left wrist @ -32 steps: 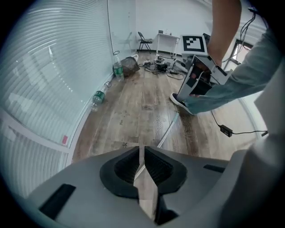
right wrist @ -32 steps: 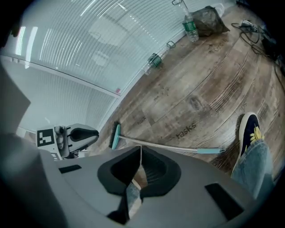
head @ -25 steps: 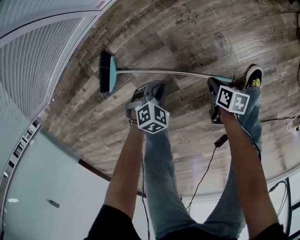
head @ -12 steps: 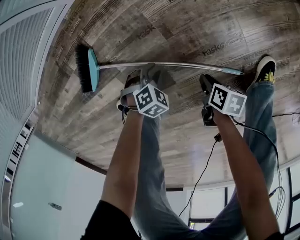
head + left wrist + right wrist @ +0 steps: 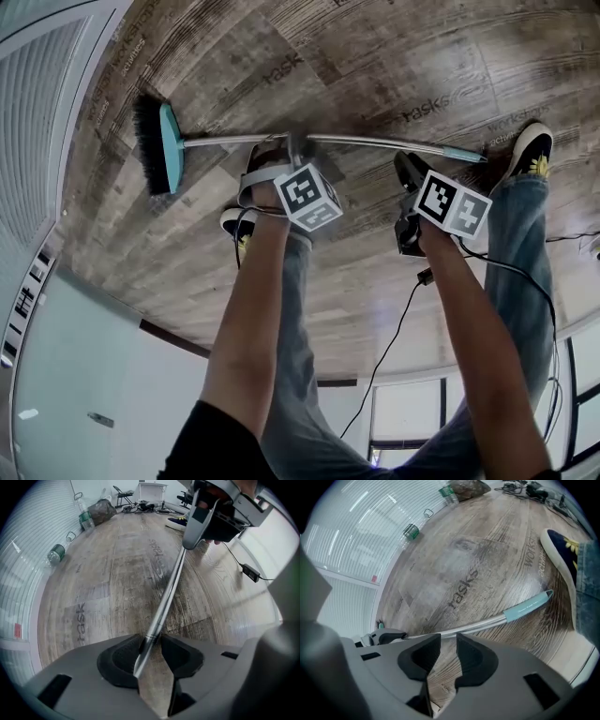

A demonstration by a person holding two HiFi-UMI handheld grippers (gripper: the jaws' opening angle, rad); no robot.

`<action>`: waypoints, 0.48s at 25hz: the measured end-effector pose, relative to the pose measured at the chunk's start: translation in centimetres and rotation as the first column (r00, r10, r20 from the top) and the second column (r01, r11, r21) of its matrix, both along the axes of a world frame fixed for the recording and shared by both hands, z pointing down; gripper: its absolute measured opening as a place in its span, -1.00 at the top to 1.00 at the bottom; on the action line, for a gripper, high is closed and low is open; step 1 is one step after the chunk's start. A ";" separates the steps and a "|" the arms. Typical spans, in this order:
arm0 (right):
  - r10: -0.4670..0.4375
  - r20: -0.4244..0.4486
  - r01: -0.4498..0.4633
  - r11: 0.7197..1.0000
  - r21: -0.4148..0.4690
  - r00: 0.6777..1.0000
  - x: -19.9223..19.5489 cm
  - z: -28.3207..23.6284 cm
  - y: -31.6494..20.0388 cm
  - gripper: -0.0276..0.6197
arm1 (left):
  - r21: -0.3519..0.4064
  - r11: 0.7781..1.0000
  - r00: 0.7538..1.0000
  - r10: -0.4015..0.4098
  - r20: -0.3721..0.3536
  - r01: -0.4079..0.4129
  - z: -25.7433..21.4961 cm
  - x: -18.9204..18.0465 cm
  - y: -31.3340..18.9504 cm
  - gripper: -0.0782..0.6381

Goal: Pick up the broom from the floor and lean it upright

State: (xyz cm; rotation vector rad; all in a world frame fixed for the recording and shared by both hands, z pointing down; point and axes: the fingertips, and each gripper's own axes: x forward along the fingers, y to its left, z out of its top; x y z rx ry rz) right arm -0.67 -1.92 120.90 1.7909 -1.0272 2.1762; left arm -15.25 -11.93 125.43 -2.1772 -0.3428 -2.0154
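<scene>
A teal-headed, steel-handled broom [image 5: 366,141] lies on a wood-plank floor [image 5: 422,56] printed "tasks". Jaws of the left gripper [image 5: 151,639], just opening, straddle its handle; those of the right gripper [image 5: 447,641], likewise spread, hang beside it.

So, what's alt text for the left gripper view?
The left gripper, whose jaws have just been opening, stands with them apart around the broom handle, which lies on a worn wooden floor. Plastic bottles lie by the white wall.

Broom [image 5: 366,141]: teal head, black bristles, silver shaft; floor [image 5: 422,56] brown woodgrain.
</scene>
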 end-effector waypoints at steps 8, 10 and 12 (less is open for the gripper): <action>0.098 -0.012 -0.098 0.995 -0.028 0.995 0.7 0.2 -0.3 0.57 | 0.011 0.999 0.999 0.032 0.005 -0.032 -0.8 -0.1 -0.1 0.42; 0.127 0.000 -0.127 0.992 -0.009 0.992 0.4 -1.4 -0.8 0.57 | 0.010 1.000 0.999 0.012 -0.030 -0.011 -2.3 0.8 -0.9 0.43; 0.149 0.006 -0.149 0.989 0.023 0.989 0.3 -3.5 -1.8 0.52 | 0.009 1.000 0.997 -0.018 -0.071 0.018 -4.7 1.6 -1.7 0.44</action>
